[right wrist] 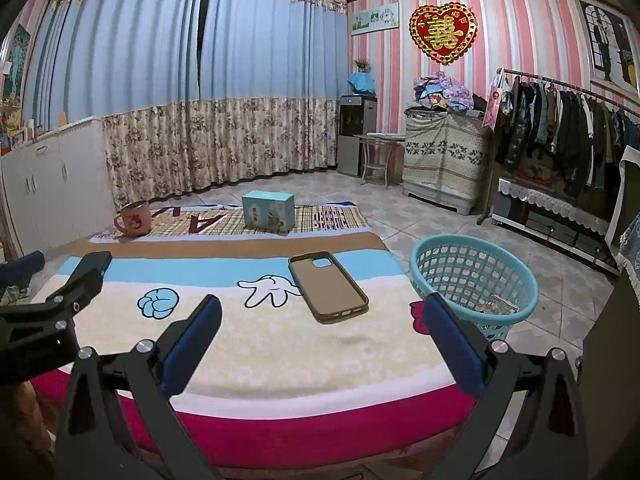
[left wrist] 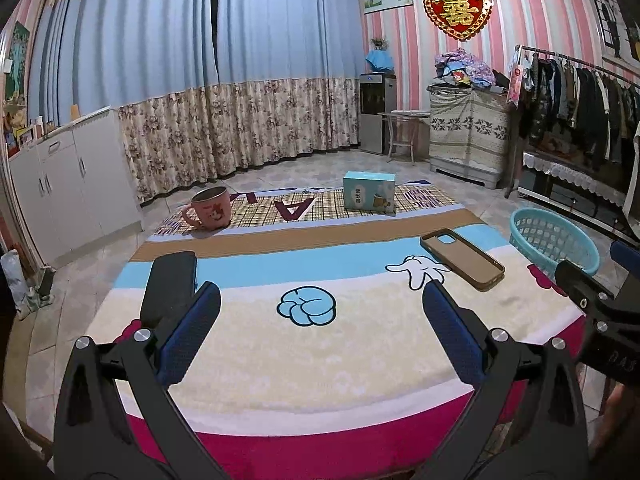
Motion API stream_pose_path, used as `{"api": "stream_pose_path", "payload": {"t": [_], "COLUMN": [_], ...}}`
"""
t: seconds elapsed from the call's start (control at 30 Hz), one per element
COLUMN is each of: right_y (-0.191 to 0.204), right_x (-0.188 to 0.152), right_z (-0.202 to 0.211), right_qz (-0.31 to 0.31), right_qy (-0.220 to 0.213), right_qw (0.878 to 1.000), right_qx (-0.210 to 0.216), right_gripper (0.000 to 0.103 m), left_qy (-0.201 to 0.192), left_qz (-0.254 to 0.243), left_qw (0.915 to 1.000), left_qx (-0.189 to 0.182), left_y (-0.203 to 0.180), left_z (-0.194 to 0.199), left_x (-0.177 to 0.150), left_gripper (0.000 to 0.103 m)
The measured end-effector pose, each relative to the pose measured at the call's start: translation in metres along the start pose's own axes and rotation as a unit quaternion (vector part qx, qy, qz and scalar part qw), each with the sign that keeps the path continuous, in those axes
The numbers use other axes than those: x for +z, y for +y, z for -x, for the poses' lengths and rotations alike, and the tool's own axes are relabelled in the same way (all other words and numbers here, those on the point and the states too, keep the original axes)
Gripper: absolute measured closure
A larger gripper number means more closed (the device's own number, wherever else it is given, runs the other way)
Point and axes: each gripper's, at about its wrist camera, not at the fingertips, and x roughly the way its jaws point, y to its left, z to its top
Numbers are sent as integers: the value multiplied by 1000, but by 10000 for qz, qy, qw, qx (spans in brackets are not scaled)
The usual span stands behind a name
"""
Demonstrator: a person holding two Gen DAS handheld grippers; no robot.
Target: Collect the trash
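Both my hand-held grippers, left (left wrist: 322, 296) and right (right wrist: 322, 308), gaped empty. Risk: binning the phone case (right wrist: 327, 287) by mistake in the basket (right wrist: 472, 280).

Left gripper (left wrist: 320, 304) and right gripper (right wrist: 320, 316) both spread wide, empty

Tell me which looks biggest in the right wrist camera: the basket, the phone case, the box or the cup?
1. Blue basket, biggest.
2. Brown phone case.
3. Blue box.
4. Pink cup, smallest.
The box and cup sit farther back on the blanket, so they look smaller than they really are.
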Motion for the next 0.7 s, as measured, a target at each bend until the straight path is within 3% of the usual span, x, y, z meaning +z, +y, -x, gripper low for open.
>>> {"api": "stream_pose_path", "payload": {"t": [0.7], "right_y": [0], "right_x": [6], "right_z": [7], "right_qz": [87], "right_qy": [-134], "right_qw": [9999], "right_qx": [14], "right_gripper": [5], "left_qy": [-42], "left_qz": [46], "left_qw": [10000], "left_qx": [12], "left_y": [3], "left_z": [5], "left_x": [0], "left_gripper": [5]}}
